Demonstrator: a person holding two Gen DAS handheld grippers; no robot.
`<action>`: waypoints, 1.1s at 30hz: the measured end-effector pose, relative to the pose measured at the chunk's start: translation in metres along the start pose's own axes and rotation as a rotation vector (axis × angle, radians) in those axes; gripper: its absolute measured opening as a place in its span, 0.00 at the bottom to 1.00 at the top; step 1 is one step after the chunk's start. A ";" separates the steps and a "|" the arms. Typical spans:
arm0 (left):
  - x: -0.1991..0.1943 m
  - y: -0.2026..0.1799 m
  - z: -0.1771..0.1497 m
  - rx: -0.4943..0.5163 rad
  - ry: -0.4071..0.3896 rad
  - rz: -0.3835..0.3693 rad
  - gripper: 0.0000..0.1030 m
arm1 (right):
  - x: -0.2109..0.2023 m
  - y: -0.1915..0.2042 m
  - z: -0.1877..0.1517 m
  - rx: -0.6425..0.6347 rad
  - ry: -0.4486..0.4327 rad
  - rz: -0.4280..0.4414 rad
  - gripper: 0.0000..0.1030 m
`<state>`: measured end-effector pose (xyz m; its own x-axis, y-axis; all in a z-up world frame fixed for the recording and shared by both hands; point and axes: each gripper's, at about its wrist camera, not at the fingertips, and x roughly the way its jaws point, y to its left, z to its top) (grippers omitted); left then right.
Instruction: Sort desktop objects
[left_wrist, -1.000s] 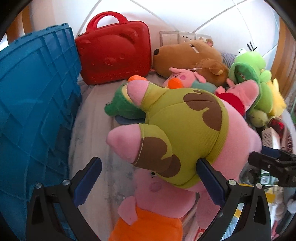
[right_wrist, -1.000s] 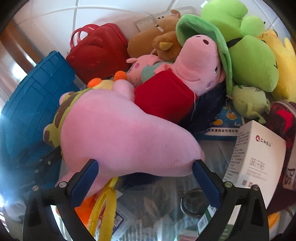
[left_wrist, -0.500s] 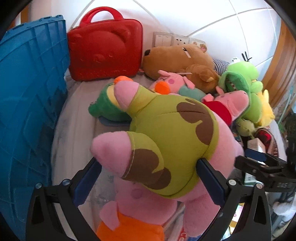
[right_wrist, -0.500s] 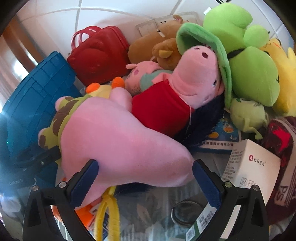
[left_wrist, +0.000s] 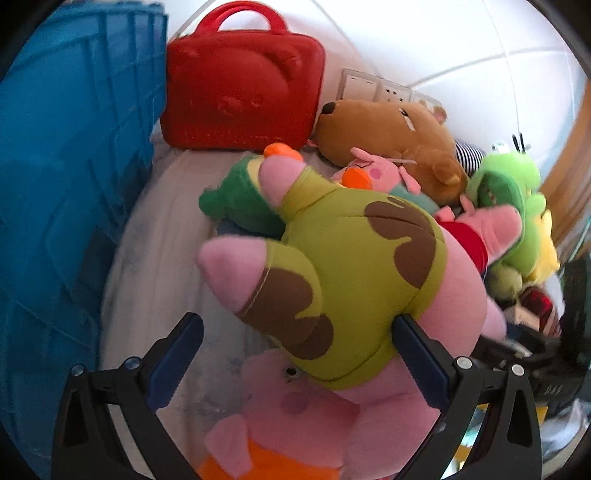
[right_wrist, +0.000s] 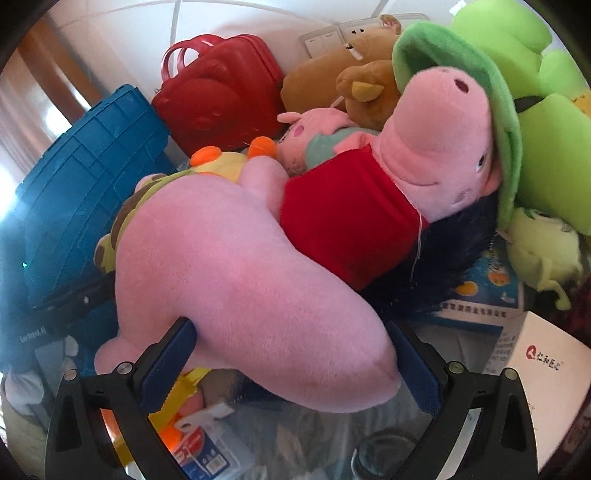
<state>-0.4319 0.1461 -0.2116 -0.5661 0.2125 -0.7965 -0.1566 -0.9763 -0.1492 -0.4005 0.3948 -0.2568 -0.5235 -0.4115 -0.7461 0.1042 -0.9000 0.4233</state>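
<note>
A big pink plush star in green-and-brown shorts (left_wrist: 354, 280) lies lifted between both grippers. My left gripper (left_wrist: 295, 350) is wide open around its shorts end; only the right finger touches the plush. My right gripper (right_wrist: 291, 358) is wide open, with both pads against the plush's pink arm (right_wrist: 240, 280). A pink pig plush in a red top (right_wrist: 369, 206) lies against the star. A blue crate (left_wrist: 66, 177) stands at the left.
A red case (left_wrist: 240, 92) stands at the back wall. A brown bear plush (left_wrist: 391, 136), green frog plush (right_wrist: 535, 110) and small pig plushes crowd the back and right. A white box (right_wrist: 546, 391) and a pig in orange (left_wrist: 280, 424) lie near.
The pink star has risen and shifted with both grippers; the left view has swung left and closer toward the blue crate. Both grippers stay equally wide.
</note>
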 end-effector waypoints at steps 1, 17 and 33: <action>0.002 0.001 0.001 -0.004 -0.002 0.003 1.00 | 0.003 0.000 0.000 0.001 0.003 0.005 1.00; -0.007 0.017 0.005 -0.112 -0.017 -0.025 1.00 | 0.003 0.020 0.002 -0.104 -0.012 -0.039 1.00; 0.018 0.009 0.006 -0.194 0.091 -0.087 1.00 | 0.030 0.049 0.025 -0.238 0.079 0.063 1.00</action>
<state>-0.4487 0.1412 -0.2237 -0.4804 0.3007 -0.8239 -0.0385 -0.9457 -0.3227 -0.4322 0.3421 -0.2452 -0.4428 -0.4696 -0.7638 0.3356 -0.8767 0.3446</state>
